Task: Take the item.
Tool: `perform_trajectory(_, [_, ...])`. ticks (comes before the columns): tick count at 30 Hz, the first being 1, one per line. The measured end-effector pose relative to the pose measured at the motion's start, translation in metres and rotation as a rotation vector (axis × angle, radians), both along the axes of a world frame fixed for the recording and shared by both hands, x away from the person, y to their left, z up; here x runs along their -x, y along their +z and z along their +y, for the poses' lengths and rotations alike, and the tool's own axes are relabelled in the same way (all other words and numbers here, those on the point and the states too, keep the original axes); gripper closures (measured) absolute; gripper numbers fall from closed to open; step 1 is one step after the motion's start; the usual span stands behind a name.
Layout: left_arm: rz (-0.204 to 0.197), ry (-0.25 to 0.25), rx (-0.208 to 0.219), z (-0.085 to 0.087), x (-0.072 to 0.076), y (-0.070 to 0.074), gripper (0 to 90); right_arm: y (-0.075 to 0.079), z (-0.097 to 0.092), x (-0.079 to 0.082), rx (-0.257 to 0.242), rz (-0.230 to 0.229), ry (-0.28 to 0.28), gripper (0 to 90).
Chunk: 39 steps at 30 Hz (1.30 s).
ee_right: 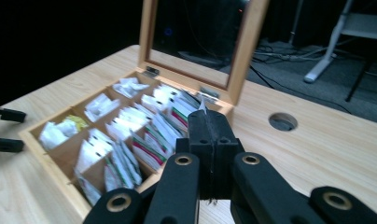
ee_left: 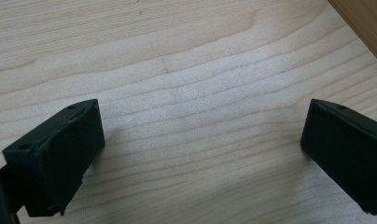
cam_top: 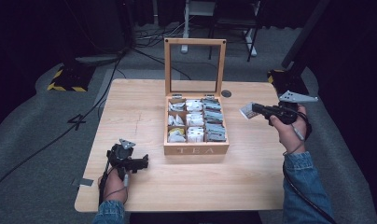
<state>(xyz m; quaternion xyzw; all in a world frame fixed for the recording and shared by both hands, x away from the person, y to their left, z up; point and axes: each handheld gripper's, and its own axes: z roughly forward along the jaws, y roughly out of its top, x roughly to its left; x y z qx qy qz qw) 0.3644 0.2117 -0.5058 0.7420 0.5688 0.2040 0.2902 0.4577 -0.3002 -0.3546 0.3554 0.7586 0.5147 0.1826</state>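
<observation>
On the wooden bench (cam_top: 144, 102), your right tool (cam_top: 250, 110) pinches a tea bag (cam_top: 246, 111) at three o'clock from the open tea box (cam_top: 196, 149). Your left tool (cam_top: 143, 162) at seven o'clock is spread wide, holding nothing.

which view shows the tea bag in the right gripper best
The high view: the tea bag sticks out flat from the right gripper, held clear of the tea box. The right gripper view shows just a white corner above the shut jaws. The left gripper view looks at the table.
</observation>
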Motion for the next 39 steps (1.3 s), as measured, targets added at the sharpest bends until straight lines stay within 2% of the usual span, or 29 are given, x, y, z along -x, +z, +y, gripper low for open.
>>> perform_trajectory(5, [0.000, 0.000, 0.000, 0.000, 0.000, 0.000, 0.0, -0.009, -0.006, -0.007, -0.010, 0.030, -0.020, 90.0])
perform_trajectory(15, [0.000, 0.000, 0.000, 0.000, 0.000, 0.000, 0.0, -0.034, -0.016, -0.023, 0.006, 0.103, -0.071, 90.0])
perform_trajectory(26, [0.000, 0.000, 0.000, 0.000, 0.000, 0.000, 0.0, -0.070, -0.025, -0.040, 0.020, 0.197, -0.114, 90.0])
perform_trajectory(33, [0.001, 0.000, 0.002, 0.000, 0.000, 0.000, 0.0, -0.085, -0.028, -0.046, 0.033, 0.248, -0.128, 90.0])
perform_trajectory(39, [0.000, 0.000, -0.001, 0.000, 0.000, 0.000, 0.0, -0.091, -0.030, -0.048, 0.041, 0.275, -0.136, 90.0])
